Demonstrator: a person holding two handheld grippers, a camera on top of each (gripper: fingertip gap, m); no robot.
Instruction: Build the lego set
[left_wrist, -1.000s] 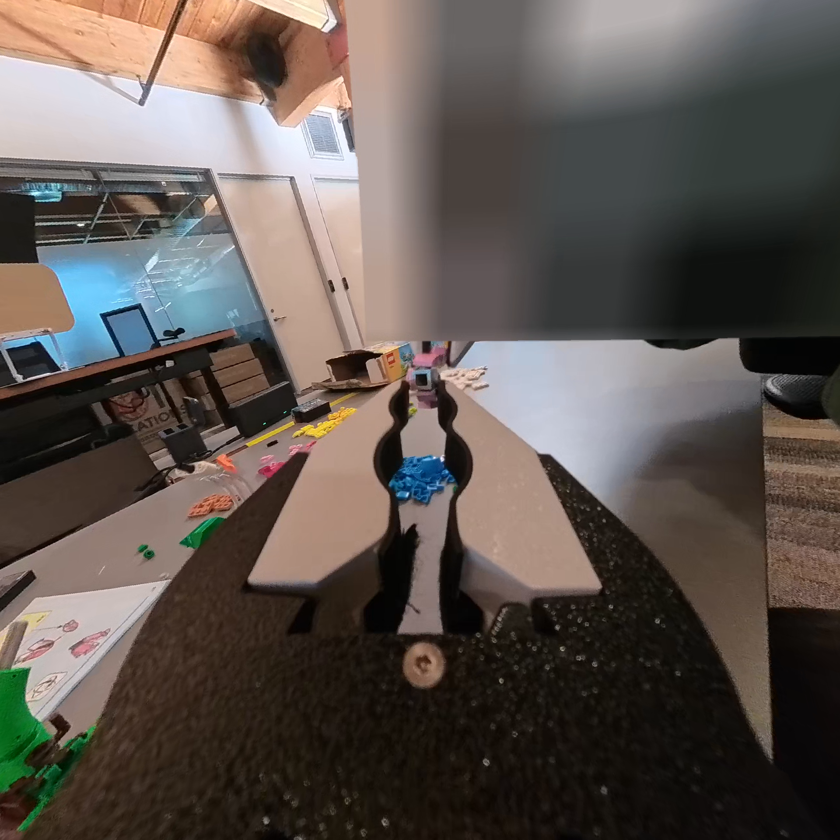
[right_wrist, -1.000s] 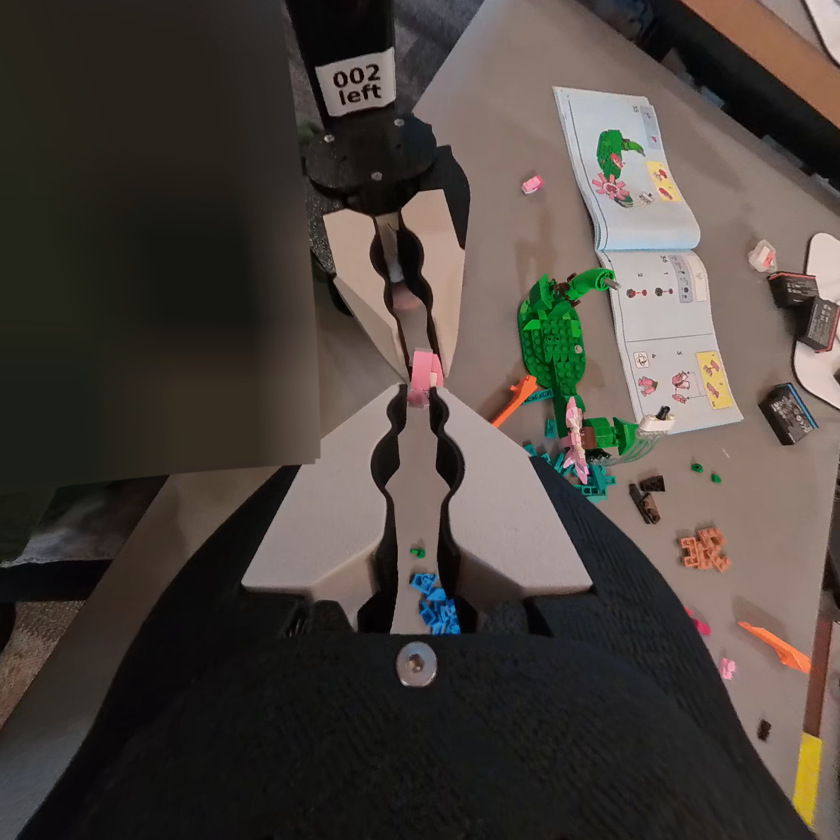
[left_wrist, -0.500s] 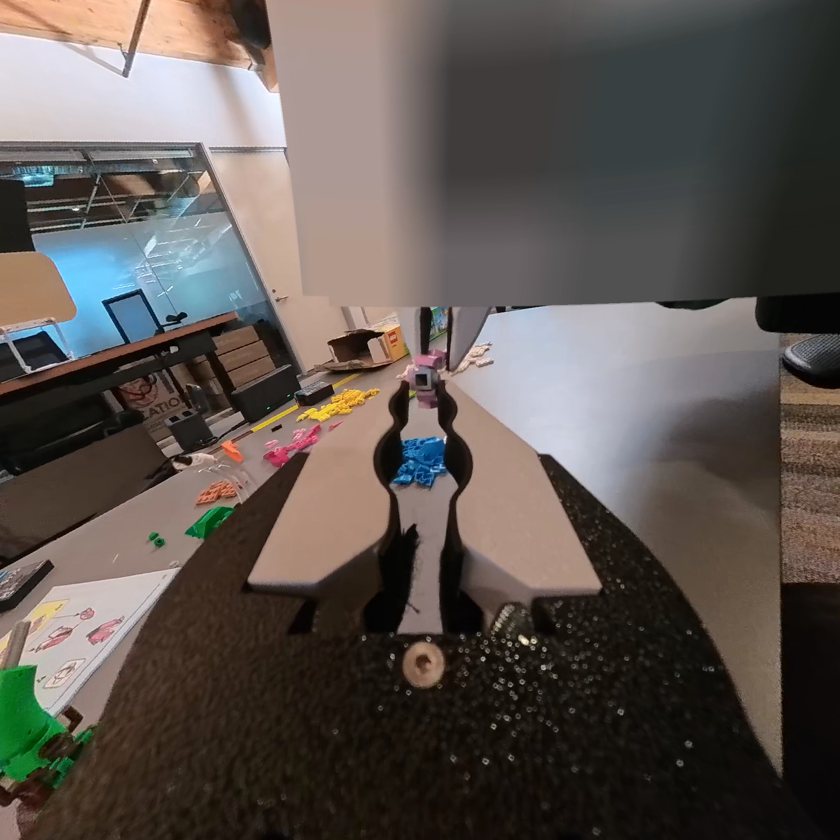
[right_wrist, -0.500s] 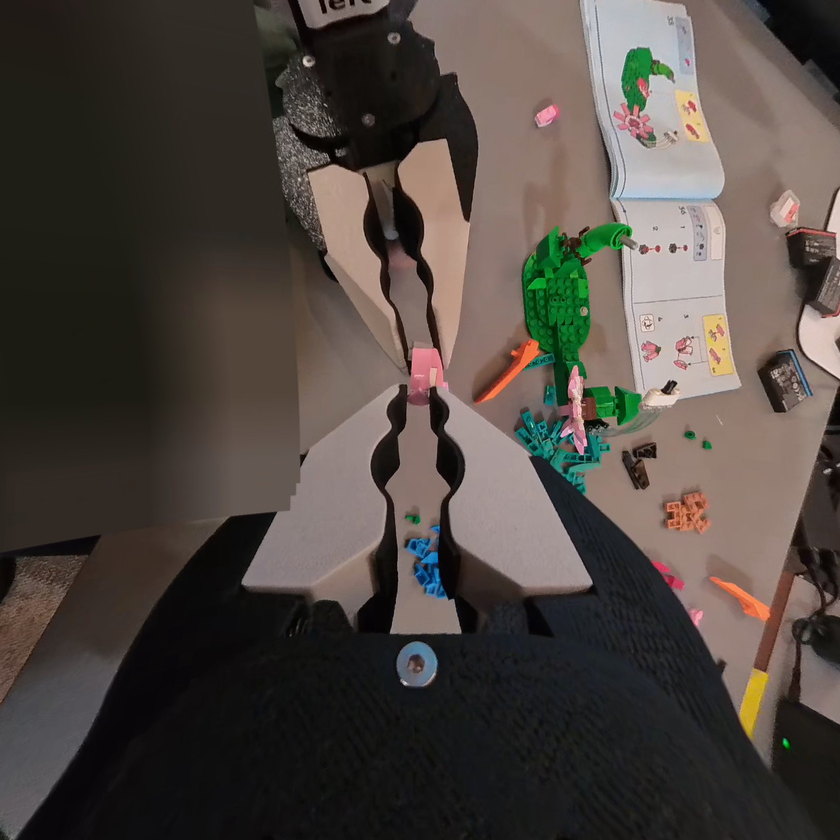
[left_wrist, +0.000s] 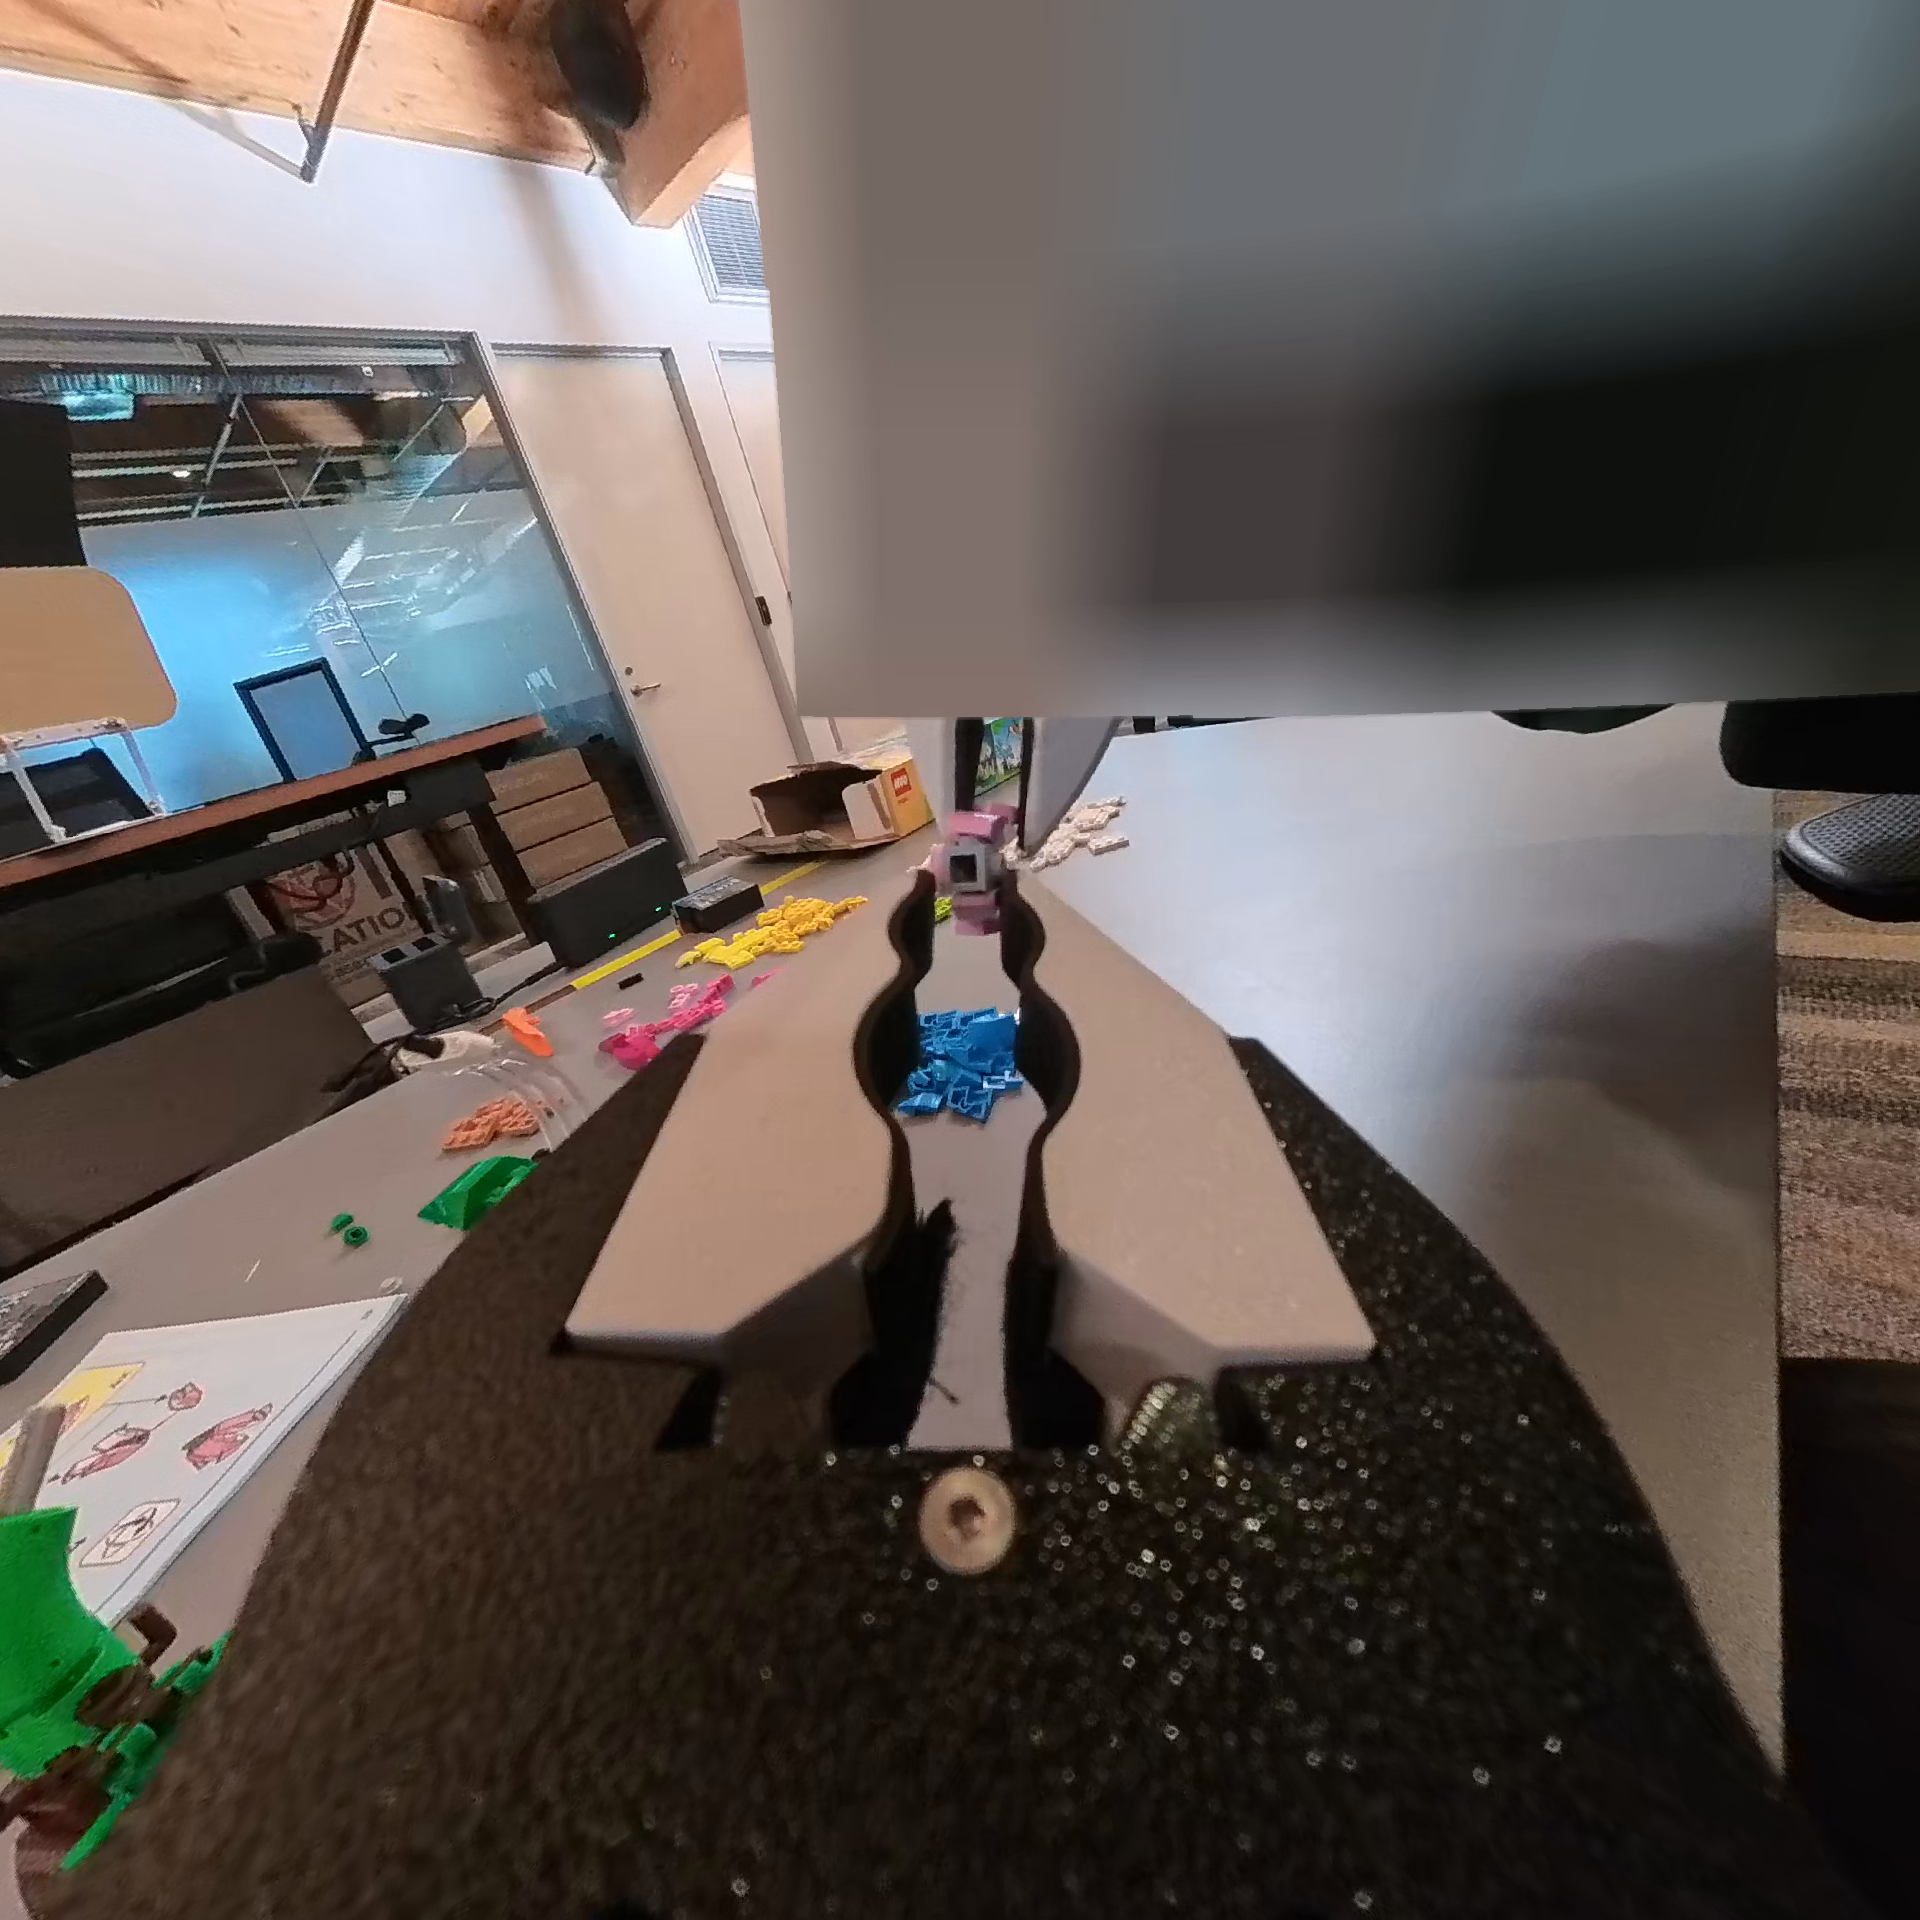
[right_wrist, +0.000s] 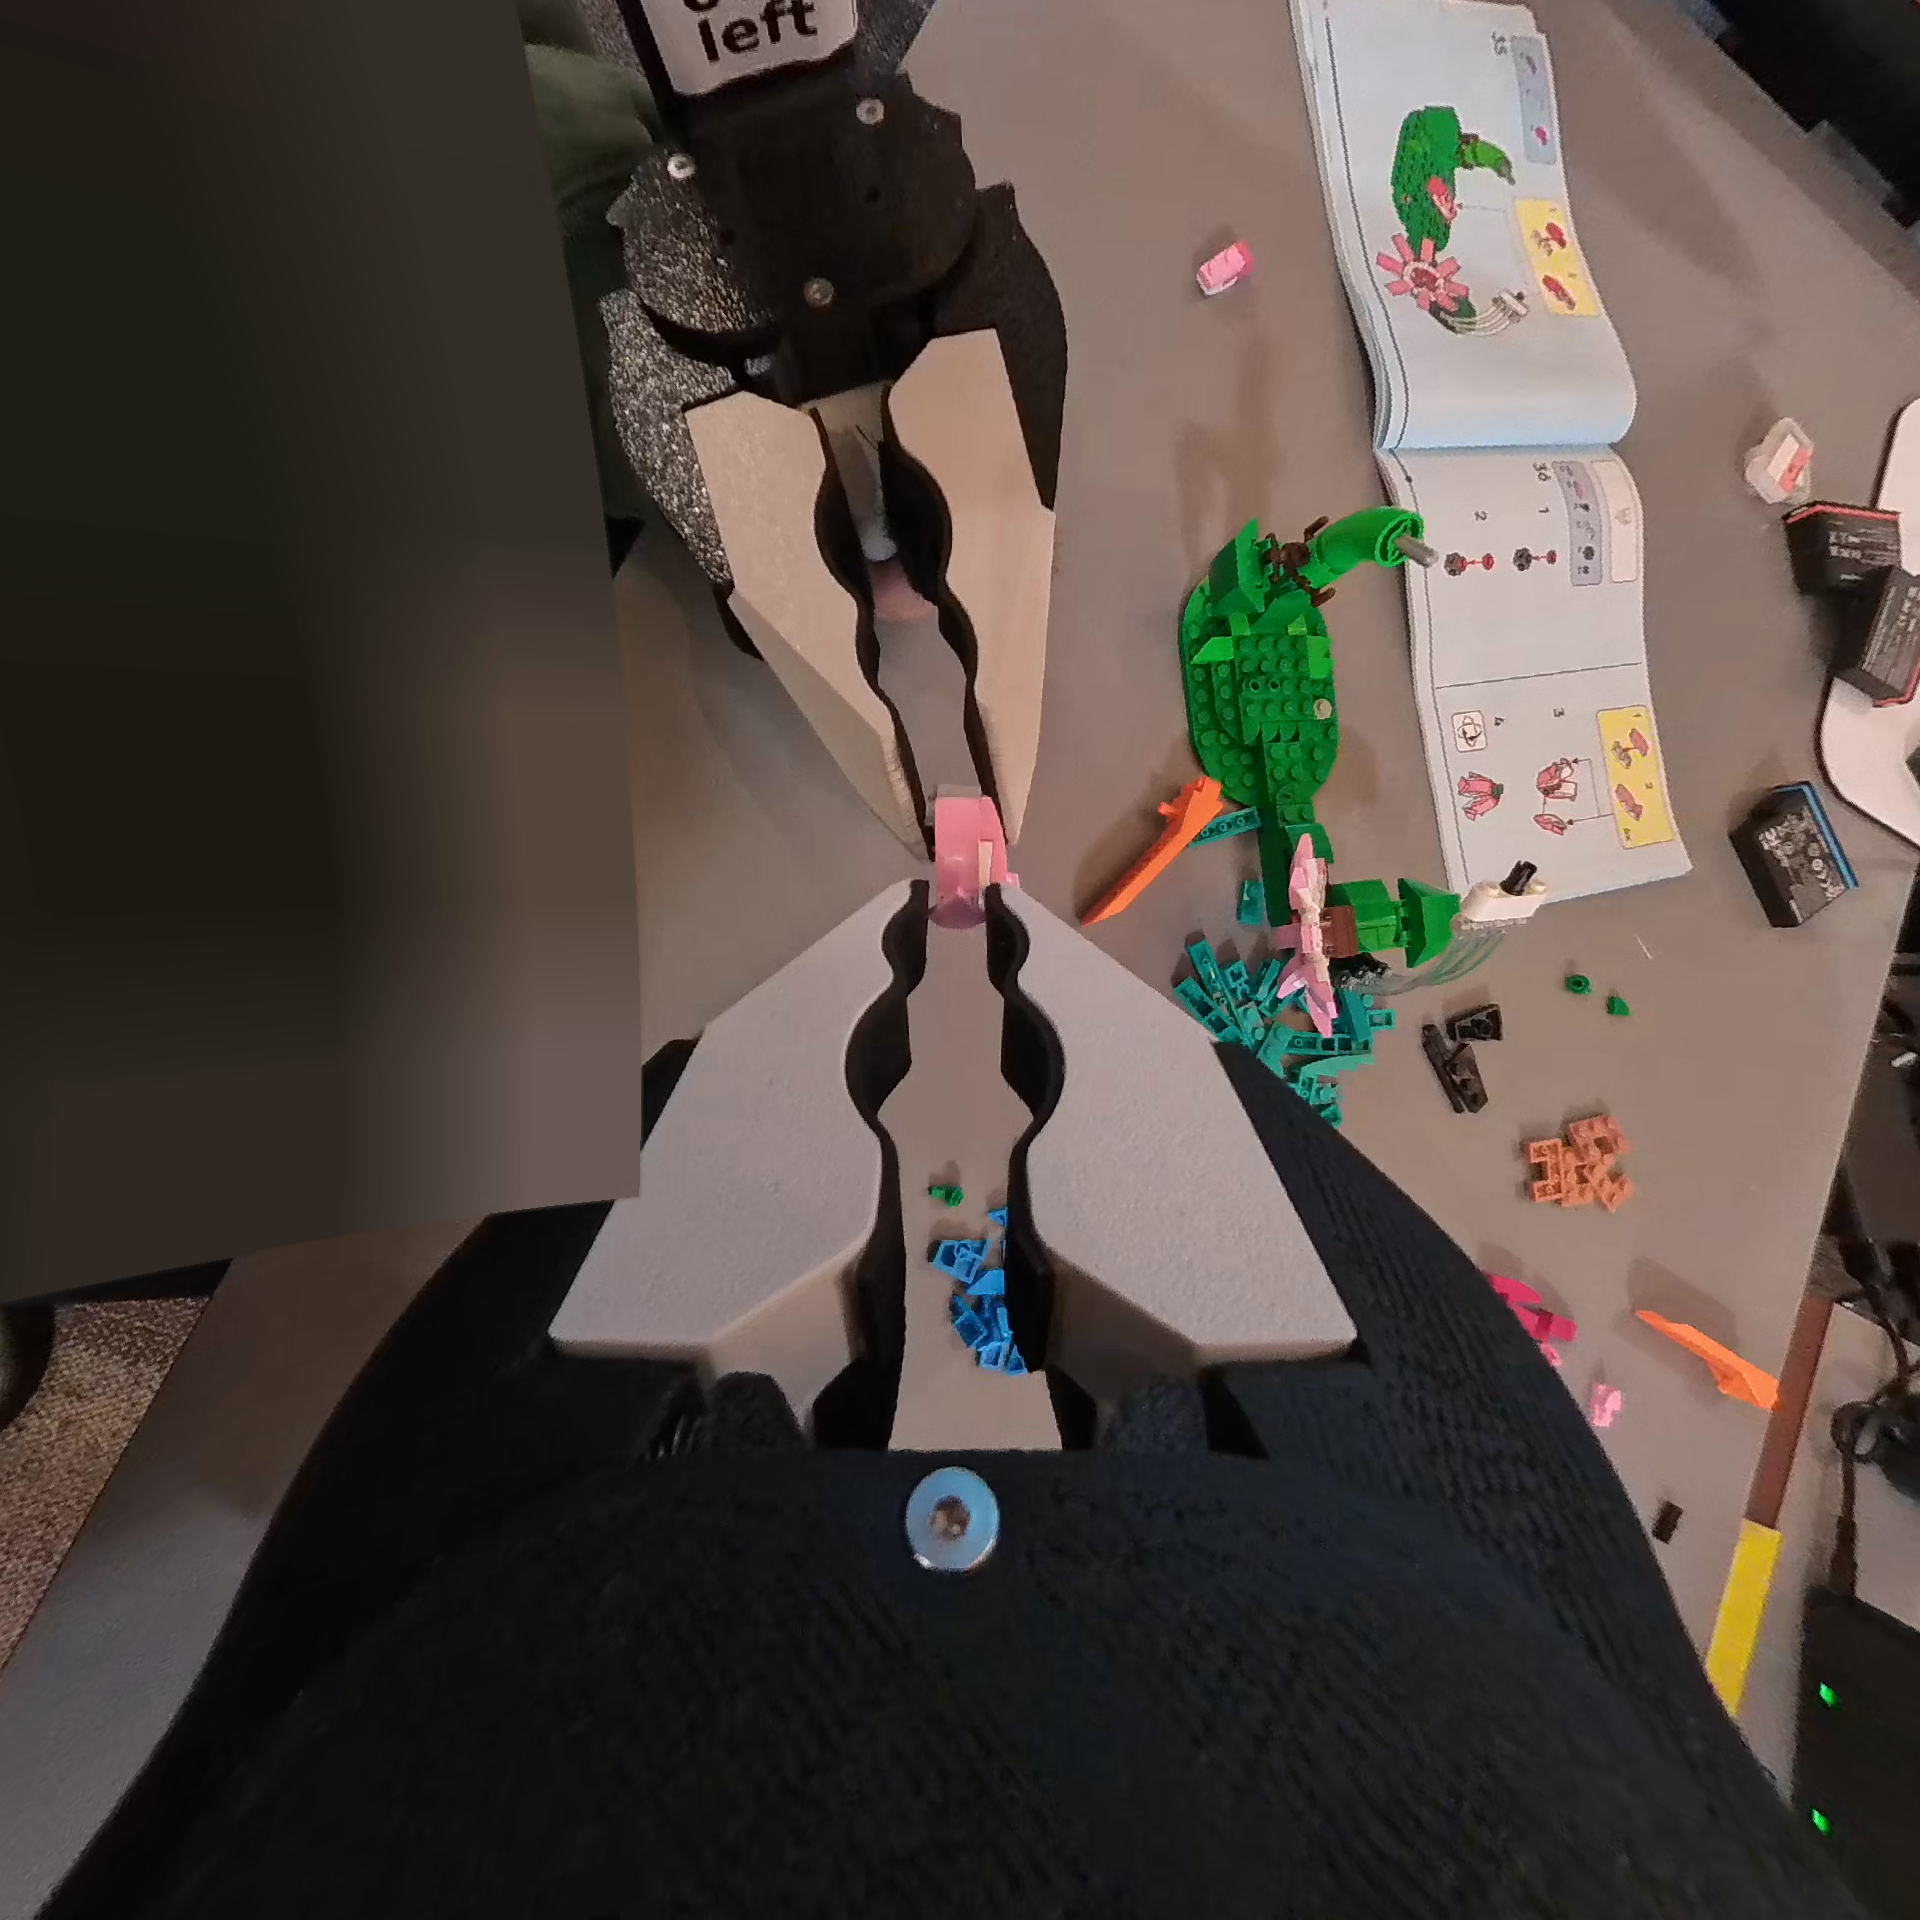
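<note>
A small pink lego assembly with a grey centre (left_wrist: 971, 868) is held above the grey table between both grippers, which meet tip to tip. My left gripper (left_wrist: 966, 894) is shut on it. In the right wrist view my right gripper (right_wrist: 956, 899) is shut on the pink piece (right_wrist: 961, 836) from the opposite side, with the left gripper (right_wrist: 961, 821) facing it. The right gripper's fingers (left_wrist: 1065, 769) come down from above in the left wrist view. The green lego model (right_wrist: 1262, 675) with a pink flower lies on the table to the right.
An open instruction booklet (right_wrist: 1507, 416) lies beyond the model. Piles of teal (right_wrist: 1278, 1008), blue (right_wrist: 977, 1299), salmon (right_wrist: 1574, 1164), yellow (left_wrist: 779, 925) and magenta (left_wrist: 665, 1023) pieces dot the table. Black battery packs (right_wrist: 1792, 852) sit at the right edge. A cardboard box (left_wrist: 831, 805) stands far off. Both grippers' tips are close together, under 4 cm apart. From either gripper's tips it is about 20 cm to the green lego model (right_wrist: 1262, 675).
Both grippers stay tip to tip on the pink piece. The right gripper has drawn nearer the left one, which now looms larger in its view, and the table scene has shifted.
</note>
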